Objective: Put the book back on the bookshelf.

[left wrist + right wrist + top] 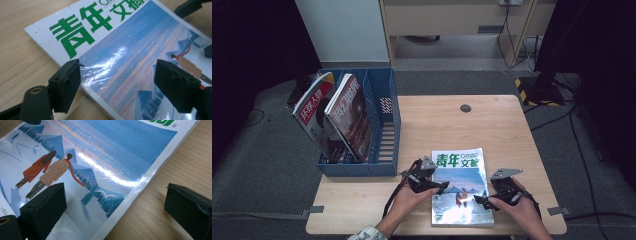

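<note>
Both grippers' fingers (pixel 66 85) astride magazine (pixel 460 187) edges

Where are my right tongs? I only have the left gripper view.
Observer: The right tongs are open and straddle the right edge of the magazine, with one jaw over the cover and the other over the bare table.
Operator: Is there anywhere to file it?
Observer: Yes, a blue file rack stands on the table's left side, beyond your left hand.
Operator: Is anything in it already?
Observer: A red-titled magazine and a darker magazine lean in its left compartments. The rightmost compartment looks free.
</note>
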{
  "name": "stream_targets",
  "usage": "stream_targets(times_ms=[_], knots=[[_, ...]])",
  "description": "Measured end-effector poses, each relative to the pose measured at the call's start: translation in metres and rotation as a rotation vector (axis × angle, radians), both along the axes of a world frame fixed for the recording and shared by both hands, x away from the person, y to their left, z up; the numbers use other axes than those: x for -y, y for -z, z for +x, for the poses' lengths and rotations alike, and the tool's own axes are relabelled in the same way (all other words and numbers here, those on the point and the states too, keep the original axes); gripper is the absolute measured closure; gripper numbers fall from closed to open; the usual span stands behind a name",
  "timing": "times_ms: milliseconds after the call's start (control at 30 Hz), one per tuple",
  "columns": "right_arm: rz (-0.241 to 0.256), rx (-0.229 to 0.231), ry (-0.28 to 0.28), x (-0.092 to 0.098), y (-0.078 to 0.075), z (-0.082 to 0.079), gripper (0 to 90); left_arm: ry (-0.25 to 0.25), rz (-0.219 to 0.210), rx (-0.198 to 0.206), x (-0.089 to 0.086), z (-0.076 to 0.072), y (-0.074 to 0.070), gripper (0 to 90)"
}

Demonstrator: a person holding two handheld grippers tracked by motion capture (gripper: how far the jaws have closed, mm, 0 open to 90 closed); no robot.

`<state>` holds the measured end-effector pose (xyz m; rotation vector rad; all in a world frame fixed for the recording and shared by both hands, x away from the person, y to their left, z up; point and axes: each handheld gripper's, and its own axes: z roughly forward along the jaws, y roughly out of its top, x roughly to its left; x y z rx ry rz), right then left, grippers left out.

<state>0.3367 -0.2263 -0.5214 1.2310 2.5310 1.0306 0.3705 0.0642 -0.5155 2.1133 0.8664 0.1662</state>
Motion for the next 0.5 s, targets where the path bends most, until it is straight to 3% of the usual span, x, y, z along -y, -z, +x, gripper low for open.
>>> stream_targets(times_ms=[133,200,367,400,467,500], knots=[[0.017,-0.026,-0.003,-0.001,0.003,0.003,3.3,0.000,0.000,0.017,0.000,0.000,0.001,20.4],[0.026,-0.028,-0.004,-0.002,0.004,0.005,2.7,0.010,0.031,0.063,0.002,-0.003,0.003,20.5],[0.048,-0.014,-0.013,-0.008,0.006,0.008,1.3,-0.005,0.039,0.111,0.005,-0.010,0.007,17.5],[0.046,-0.009,-0.016,-0.009,0.006,0.008,0.6,-0.014,0.043,0.112,0.005,-0.011,0.007,16.6],[0.050,-0.009,-0.014,-0.009,0.006,0.009,0.6,-0.042,0.075,0.059,0.005,-0.011,0.009,12.9],[0.056,-0.005,-0.010,-0.009,0.007,0.010,0.6,-0.057,0.051,0.041,0.003,-0.011,0.012,12.0]])
